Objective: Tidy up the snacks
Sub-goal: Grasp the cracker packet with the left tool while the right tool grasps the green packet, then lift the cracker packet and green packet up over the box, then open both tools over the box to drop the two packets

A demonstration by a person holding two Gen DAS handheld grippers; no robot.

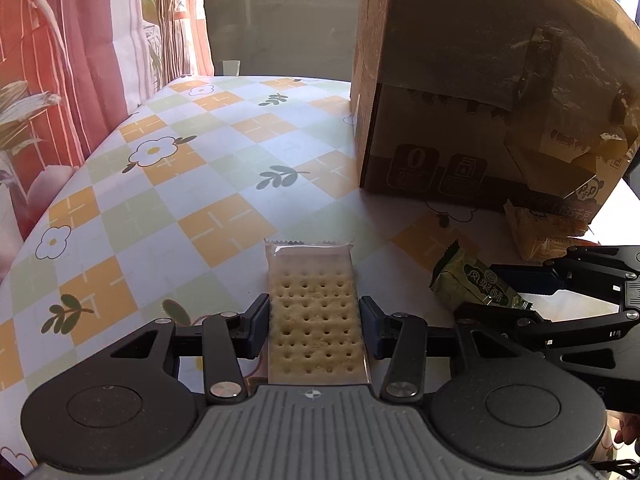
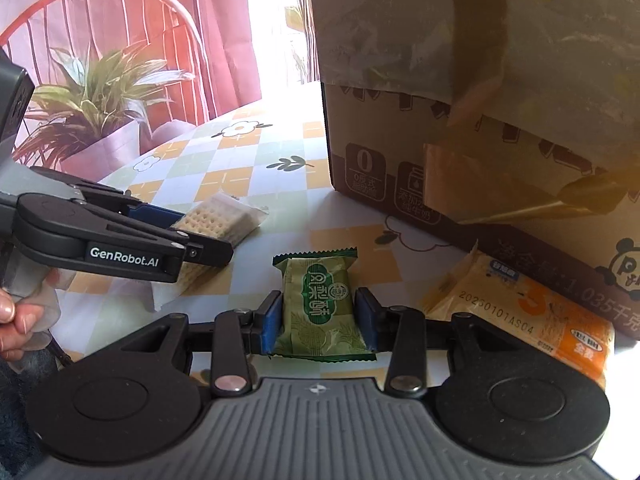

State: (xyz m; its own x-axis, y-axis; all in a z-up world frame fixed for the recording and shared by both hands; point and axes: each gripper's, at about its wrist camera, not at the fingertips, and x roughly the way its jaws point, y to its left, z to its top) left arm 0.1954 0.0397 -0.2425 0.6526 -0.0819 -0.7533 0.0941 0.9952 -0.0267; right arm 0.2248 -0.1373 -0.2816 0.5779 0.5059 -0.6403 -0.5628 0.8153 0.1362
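Pickup step: left claw (image 1: 314,326) pinches the cracker packet (image 1: 314,312), right claw (image 2: 318,320) pinches the green pastry packet (image 2: 318,308); next, lift both toward the cardboard box (image 2: 480,100).

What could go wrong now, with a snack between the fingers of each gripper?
1. The cracker pack in the left gripper holds brittle crackers; a hard squeeze may crack them.
2. The right gripper pinches the green pastry packet; its slippery wrapper may slide out.
3. The grippers are close together and may collide.
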